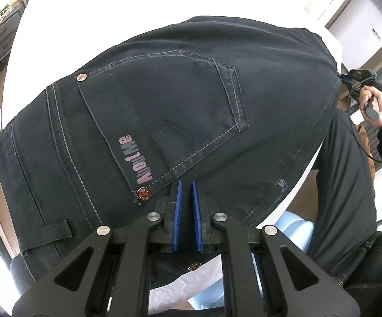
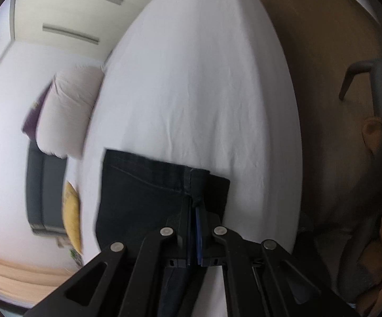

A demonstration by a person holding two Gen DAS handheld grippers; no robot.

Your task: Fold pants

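Lying back-pocket-up, dark pants (image 1: 164, 111) seemingly clamped by right gripper (image 2: 194, 211); left gripper (image 1: 187, 185) slightly apart.

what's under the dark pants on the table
The pants lie on a white sheet that shows all around them. Near the left gripper a second denim layer with a rivet peeks out beneath. Anything else under them is covered.

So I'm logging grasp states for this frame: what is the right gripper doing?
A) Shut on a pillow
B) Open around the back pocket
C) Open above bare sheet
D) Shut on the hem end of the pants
D: in the right wrist view the right gripper has its jaws pressed together on the hem seam of the pants, which lie on the white sheet.
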